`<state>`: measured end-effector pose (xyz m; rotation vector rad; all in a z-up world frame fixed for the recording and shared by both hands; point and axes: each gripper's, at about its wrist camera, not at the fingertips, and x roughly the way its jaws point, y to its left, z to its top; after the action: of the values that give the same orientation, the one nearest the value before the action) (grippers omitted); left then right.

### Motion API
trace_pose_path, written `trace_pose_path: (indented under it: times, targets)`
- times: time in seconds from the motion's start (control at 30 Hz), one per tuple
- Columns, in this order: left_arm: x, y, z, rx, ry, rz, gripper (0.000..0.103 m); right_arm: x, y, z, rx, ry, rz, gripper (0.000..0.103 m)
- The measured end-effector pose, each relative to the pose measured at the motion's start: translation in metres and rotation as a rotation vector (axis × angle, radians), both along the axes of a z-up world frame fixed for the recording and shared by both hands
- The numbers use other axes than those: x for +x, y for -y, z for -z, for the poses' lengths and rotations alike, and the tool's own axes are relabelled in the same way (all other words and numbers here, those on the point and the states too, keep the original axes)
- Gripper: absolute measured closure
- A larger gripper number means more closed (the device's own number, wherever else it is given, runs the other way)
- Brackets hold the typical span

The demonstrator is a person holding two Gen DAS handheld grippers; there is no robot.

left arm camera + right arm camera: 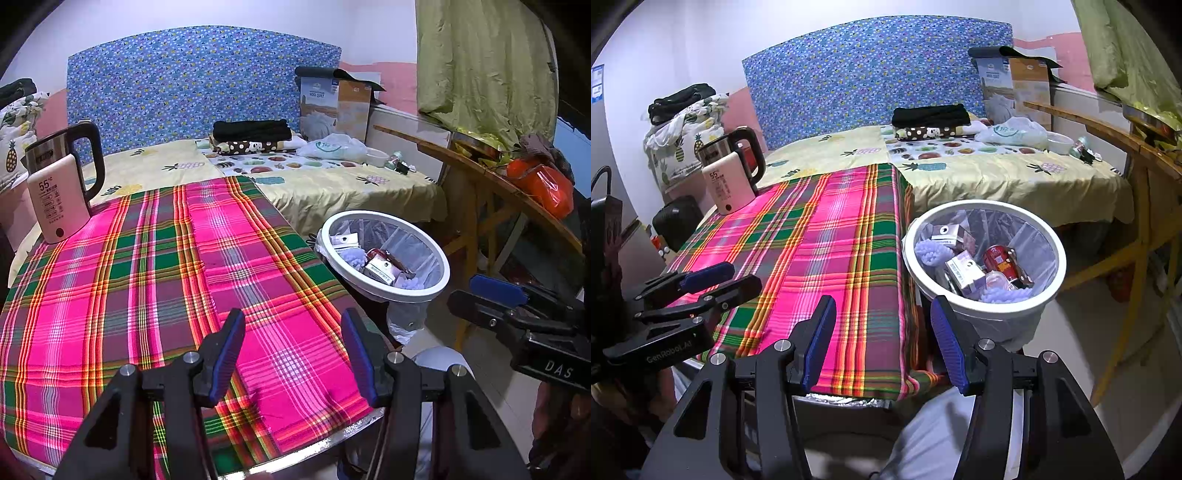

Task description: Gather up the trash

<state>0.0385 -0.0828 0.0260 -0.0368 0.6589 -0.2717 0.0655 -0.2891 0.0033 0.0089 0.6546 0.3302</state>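
A white trash bin with a clear liner stands beside the table's right edge. It holds small cardboard boxes, a red can and lilac foam pieces. My left gripper hovers open over the plaid cloth, nothing between its blue pads. My right gripper is open too, empty, above the table's near right corner, just left of the bin. Each gripper shows in the other's view: the right one, the left one. I see no loose trash on the cloth.
The pink and green plaid cloth covers the table. An electric kettle stands at its far left. Behind lies a bed with folded clothes and a plastic bag. A wooden side table with an orange bag is at right.
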Motion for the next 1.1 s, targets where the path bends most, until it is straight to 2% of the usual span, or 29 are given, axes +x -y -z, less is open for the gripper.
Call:
trace_pose_path:
  times: [1.1]
  targets:
    - [-0.0004, 0.0019, 0.0086, 0.019, -0.031, -0.024, 0.047, 0.0009, 0.0032, 0.0026, -0.002, -0.009, 0.000, 0.048]
